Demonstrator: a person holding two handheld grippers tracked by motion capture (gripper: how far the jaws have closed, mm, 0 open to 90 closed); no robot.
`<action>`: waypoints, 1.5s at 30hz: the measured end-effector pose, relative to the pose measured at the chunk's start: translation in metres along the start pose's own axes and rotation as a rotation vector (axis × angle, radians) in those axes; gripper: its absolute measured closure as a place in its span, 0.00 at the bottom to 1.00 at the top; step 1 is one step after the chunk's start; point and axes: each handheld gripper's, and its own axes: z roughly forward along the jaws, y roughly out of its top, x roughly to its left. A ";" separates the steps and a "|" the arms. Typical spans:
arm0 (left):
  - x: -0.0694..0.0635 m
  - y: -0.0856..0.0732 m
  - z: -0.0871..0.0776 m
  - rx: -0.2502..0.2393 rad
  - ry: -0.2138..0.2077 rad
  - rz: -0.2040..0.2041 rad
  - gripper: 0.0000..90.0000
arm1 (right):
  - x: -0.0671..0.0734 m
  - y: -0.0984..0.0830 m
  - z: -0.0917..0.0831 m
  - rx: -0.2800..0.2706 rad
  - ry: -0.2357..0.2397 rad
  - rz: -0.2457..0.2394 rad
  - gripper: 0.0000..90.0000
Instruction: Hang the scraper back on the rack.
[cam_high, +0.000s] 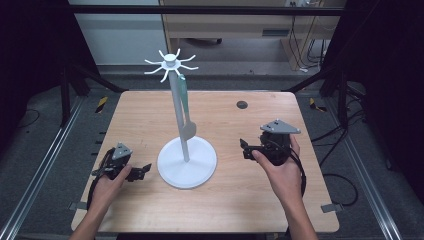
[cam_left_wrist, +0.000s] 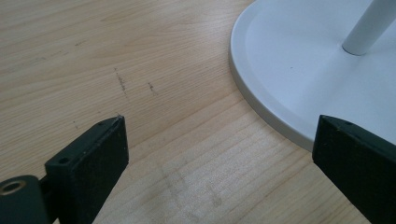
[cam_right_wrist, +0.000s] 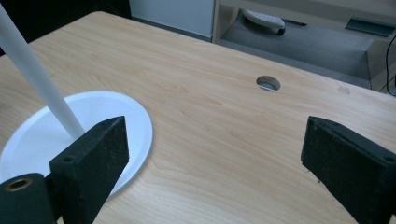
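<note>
High view – spatula on stand; claw views – base only.

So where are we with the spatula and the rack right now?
Looks done: the green-handled spatula hangs from a hook of the white rack. In hand: nothing; the left gripper and right gripper are both open, either side of the base. Left: nothing else lies on the table to hang.

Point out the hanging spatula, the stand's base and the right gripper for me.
spatula (cam_high: 188, 130): high view, on its blade beside the pole.
stand's base (cam_high: 200, 167): high view, on the white disc.
right gripper (cam_high: 245, 148): high view, between its fingertips.
</note>
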 end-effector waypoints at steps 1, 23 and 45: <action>0.000 0.000 0.000 0.000 0.000 0.000 0.04 | 0.001 -0.003 0.001 0.004 -0.001 -0.001 0.09; -0.001 0.000 0.000 0.000 -0.003 0.003 0.04 | -0.001 -0.067 0.022 0.096 0.000 0.028 0.08; -0.002 0.000 0.001 0.000 -0.011 0.008 0.04 | -0.008 -0.103 0.046 0.191 -0.009 0.049 0.10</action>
